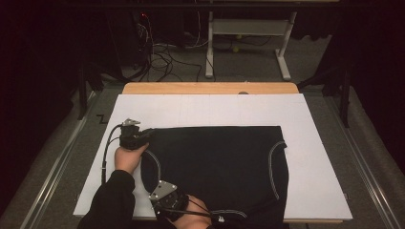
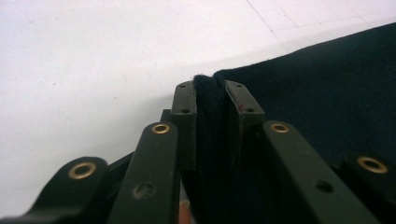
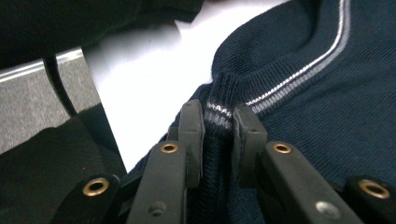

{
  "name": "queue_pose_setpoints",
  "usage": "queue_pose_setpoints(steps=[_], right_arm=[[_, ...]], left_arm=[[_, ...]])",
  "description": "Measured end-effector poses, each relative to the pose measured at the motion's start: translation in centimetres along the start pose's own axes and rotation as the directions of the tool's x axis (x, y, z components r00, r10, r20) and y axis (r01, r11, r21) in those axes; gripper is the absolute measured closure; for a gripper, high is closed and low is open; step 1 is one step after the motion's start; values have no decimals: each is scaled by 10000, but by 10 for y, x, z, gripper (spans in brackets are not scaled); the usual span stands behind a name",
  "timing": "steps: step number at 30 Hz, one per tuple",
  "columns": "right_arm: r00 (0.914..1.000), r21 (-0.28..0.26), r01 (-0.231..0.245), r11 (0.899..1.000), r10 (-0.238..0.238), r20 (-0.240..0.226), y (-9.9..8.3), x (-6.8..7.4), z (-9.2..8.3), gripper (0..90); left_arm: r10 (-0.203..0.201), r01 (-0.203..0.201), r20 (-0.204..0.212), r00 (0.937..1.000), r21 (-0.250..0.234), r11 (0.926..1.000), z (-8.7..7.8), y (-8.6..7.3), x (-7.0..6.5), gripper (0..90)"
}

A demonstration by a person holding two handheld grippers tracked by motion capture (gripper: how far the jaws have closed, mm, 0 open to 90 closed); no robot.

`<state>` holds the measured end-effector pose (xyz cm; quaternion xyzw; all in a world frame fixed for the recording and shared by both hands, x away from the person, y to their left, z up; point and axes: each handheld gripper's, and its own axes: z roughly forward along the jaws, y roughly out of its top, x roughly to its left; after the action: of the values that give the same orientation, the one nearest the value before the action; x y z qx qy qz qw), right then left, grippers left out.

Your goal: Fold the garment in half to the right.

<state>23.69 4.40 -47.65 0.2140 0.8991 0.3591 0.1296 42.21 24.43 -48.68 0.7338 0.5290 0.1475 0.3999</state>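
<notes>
Dark garment (image 1: 219, 167) lies spread flat on the white tabletop (image 1: 315, 138), reaching from the left-centre across to right of centre, its near edge hanging slightly past the near table edge; pale piping traces curved seams at left and right.

Left gripper (image 1: 145, 136) sits at the garment's far-left corner; in the left gripper view the jaws are nearly together, pinching a fold of the dark knit (image 2: 210, 107) between the pads.

Right gripper (image 1: 165, 198) sits at the near-left edge; in the right gripper view the jaws are drawn in close on a ribbed, striped bit of hem (image 3: 219, 114), cloth pressed between the pads.

Progress, as judged: both grips on the left side look set; the garment is not yet lifted or folded; the carry-over or fold of that side, and any further folds, remain.

Surroundings: bare wooden strip (image 1: 210, 88) at the far edge of the tabletop; grey carpet (image 1: 47, 157) on both sides; a table frame (image 1: 248, 33) and loose cables (image 1: 162, 57) on the floor beyond.

Obstructions: none on the tabletop to the right; the person's dark sleeve (image 1: 112, 200) and the trailing gripper cables lie close to the near-left hem and could snag.
</notes>
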Motion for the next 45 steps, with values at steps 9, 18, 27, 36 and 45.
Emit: queue_pose_setpoints(steps=[9,18,27,36,45], right_arm=[[9999,-684,-155,9975,155,-11,2,-4,-19,779],[9998,-1164,-205,9930,201,-39,0,-8,-31,779],[9992,-1843,-403,9821,385,-132,-1,-17,-47,779],[9993,-2326,-363,9719,381,33,2,-20,-63,779],[9999,-2576,-128,9662,106,-101,3,-21,-72,779]], left_arm=[[-98,99,128,9999,-94,9999,-1,-1,1,718],[-52,61,250,9997,-329,9994,-3,-2,1,718],[-1006,1033,671,9927,-378,9939,-4,1,6,719],[-1061,1067,111,9943,-1006,9892,-19,19,-13,720],[-842,818,-132,9964,-1311,9880,-36,34,-26,743]])
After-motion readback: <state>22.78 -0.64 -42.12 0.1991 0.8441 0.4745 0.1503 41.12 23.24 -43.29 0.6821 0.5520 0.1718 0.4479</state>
